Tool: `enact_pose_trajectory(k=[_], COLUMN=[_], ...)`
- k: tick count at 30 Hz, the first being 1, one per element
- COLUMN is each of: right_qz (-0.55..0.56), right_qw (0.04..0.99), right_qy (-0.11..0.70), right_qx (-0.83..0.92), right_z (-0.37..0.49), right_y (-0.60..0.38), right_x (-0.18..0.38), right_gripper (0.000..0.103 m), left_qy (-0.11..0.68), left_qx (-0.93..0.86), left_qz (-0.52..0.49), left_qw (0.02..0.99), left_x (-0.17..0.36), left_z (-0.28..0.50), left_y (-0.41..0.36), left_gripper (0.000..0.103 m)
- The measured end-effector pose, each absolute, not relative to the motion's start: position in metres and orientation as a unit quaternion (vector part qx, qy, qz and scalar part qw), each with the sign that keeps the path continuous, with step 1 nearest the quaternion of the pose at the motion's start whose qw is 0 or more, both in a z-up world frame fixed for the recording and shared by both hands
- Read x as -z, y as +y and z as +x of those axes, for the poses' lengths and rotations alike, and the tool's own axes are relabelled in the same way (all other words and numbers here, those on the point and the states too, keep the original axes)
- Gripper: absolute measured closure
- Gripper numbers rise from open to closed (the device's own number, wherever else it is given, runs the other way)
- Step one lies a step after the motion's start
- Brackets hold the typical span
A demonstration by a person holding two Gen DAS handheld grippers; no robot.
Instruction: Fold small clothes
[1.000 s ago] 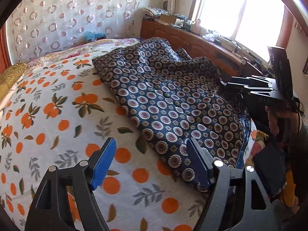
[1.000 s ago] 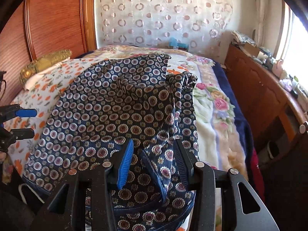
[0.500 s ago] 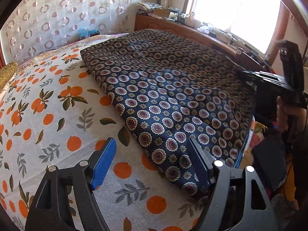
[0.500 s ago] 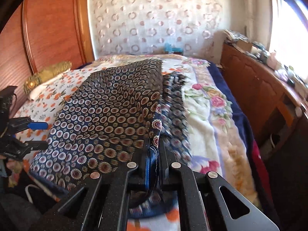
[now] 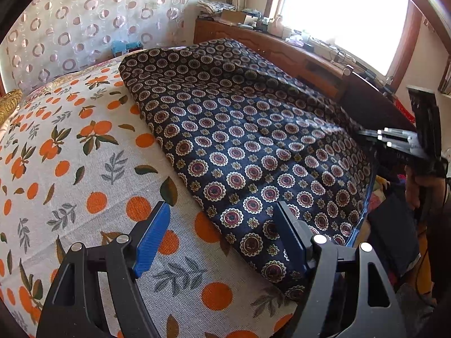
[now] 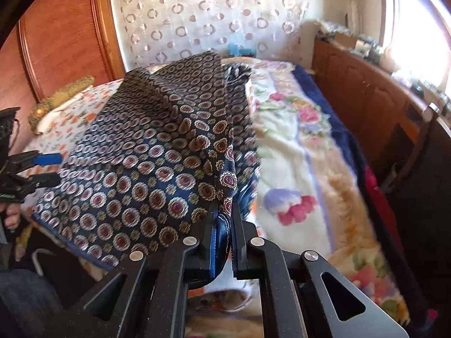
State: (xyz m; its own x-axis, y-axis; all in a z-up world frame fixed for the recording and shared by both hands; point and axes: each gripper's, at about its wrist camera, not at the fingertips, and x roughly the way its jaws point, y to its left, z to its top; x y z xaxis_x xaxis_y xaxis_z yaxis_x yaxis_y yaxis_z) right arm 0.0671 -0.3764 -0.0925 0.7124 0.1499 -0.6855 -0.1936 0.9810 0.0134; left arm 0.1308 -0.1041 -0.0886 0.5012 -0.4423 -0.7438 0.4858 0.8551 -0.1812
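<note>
Right gripper (image 6: 224,219) is pinching the corner of the dark flowery cloth (image 5: 253,146), and I am holding it tight. Left gripper (image 5: 222,236) is staying wide apart over the orange-spotted bed sheet (image 5: 84,169), gripping nothing. Cloth is lying spread on the bed.

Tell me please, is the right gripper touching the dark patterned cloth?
Touching. The right wrist view shows the right gripper shut on the edge of the dark patterned cloth, with fabric pinched between its closed jaws.
</note>
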Motion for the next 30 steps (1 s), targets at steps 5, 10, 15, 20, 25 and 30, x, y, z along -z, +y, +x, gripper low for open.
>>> enact_pose_trajectory(k=[5,10,15,20,25,30], right_qz=[-0.033,-0.057,-0.056,-0.038,-0.015,-0.010], right_qw=[0.939,0.939,0.932,0.928,0.916,0.909], right_qy=[0.322,0.308,0.321,0.343,0.368,0.389], right_qx=[-0.114,-0.139,-0.159,-0.141,-0.158,-0.152], right_z=[0.089,0.150,0.239,0.303,0.332,0.350], right_y=[-0.373,-0.360,-0.342,-0.336,-0.327,-0.328], right_x=[0.064,0.035,0.022,0.032,0.049,0.046], right_gripper=[0.061,0.059,0.059,0.059,0.059,0.061], left_qy=[0.411,0.383,0.360,0.353,0.356,0.359], left_qx=[0.254,0.228,0.213,0.211,0.214,0.212], left_qz=[0.019,0.014,0.003,-0.006,-0.008,-0.013], left_qw=[0.875,0.895,0.909,0.912,0.910,0.909], left_x=[0.083,0.066,0.051,0.047,0.052,0.055], left_z=[0.138,0.156,0.169,0.174,0.173,0.172], left_y=[-0.100,-0.090,-0.080,-0.072,-0.068,-0.063], left_gripper=[0.027,0.027,0.027,0.027,0.027,0.027])
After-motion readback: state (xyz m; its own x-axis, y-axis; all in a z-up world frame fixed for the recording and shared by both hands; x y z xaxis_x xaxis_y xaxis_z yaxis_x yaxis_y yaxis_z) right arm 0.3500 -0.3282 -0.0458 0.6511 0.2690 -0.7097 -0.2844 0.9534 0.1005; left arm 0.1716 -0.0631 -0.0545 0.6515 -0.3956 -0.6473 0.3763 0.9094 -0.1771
